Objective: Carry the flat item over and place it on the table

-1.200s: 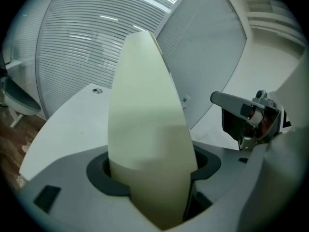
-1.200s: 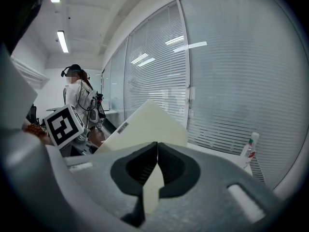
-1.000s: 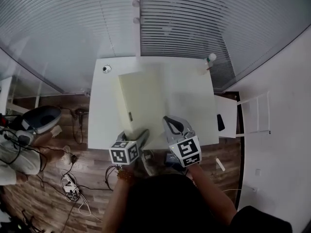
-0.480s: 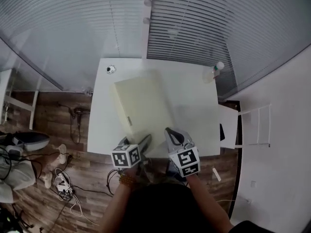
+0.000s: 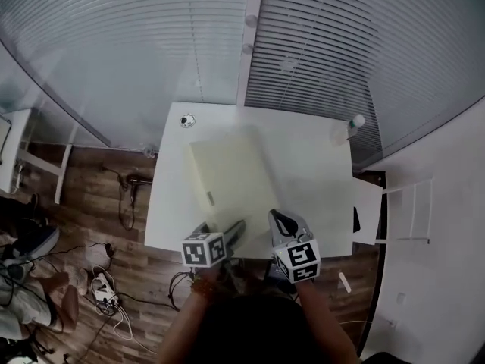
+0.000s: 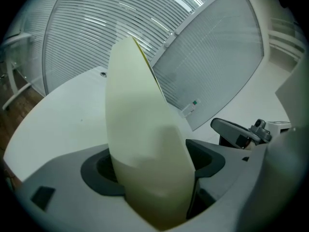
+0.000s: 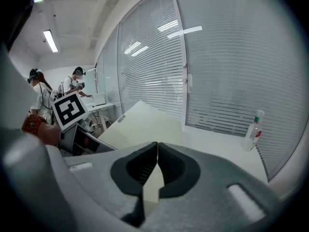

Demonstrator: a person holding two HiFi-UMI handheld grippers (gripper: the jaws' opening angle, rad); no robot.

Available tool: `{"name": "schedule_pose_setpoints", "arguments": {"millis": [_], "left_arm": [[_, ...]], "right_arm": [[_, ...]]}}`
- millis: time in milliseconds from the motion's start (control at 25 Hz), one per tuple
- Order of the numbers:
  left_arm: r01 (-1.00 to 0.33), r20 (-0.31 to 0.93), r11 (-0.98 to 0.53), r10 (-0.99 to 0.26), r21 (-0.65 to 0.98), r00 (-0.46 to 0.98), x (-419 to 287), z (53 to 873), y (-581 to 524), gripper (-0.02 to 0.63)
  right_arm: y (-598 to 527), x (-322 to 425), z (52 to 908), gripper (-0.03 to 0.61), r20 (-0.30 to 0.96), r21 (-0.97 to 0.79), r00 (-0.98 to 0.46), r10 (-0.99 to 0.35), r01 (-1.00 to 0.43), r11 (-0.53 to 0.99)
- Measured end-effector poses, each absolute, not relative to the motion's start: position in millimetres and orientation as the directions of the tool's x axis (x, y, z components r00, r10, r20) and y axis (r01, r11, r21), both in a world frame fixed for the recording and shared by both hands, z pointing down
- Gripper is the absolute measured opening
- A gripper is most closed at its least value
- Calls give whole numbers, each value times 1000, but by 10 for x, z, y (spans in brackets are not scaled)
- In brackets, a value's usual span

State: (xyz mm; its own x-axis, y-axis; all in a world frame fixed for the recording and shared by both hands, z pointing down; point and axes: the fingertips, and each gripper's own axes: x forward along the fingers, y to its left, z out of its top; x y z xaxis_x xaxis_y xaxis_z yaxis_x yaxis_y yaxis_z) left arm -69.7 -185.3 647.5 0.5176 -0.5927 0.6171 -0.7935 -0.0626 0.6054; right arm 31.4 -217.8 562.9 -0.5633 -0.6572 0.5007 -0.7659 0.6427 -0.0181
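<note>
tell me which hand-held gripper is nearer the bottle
The right hand-held gripper: the bottle stands at the table's far right corner; the left hand-held gripper grips the flat item further left.

The right tool (image 7: 157, 149) has its jaws pressed together on the near edge of a pale yellow flat board (image 7: 145, 124). The board rises tilted from the jaws toward the upper left, over a white worktop (image 7: 217, 149). At the board's left edge sits the left tool (image 7: 83, 138), with its marker cube (image 7: 70, 109) above it. A clear bottle (image 7: 253, 124) stands upright on the worktop at the far right, near the slatted blinds (image 7: 217, 57). Two people (image 7: 72, 85) stand in the background at left.
</note>
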Motion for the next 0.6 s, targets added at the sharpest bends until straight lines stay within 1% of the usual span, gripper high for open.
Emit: {"name": "schedule_pose_setpoints", "arguments": {"millis": [120,320,600], "left_arm": [[-788,618,-73,-578,612,533,-698,6490,-1996,406],[-796,630,-60,-577,602,520,-669,6530,-2006,413],[-785,594,-107,-594,610,542,-632,6582,-2066,420]], "right_arm": [[-2354,329,5586,0,470,-33,-574,-671,-771,636],[-2325,402,5568,0,444,-27,-598,-667,-753,657],[-2294,365,5762,2,469,-7,-602,-646,-734,679]]}}
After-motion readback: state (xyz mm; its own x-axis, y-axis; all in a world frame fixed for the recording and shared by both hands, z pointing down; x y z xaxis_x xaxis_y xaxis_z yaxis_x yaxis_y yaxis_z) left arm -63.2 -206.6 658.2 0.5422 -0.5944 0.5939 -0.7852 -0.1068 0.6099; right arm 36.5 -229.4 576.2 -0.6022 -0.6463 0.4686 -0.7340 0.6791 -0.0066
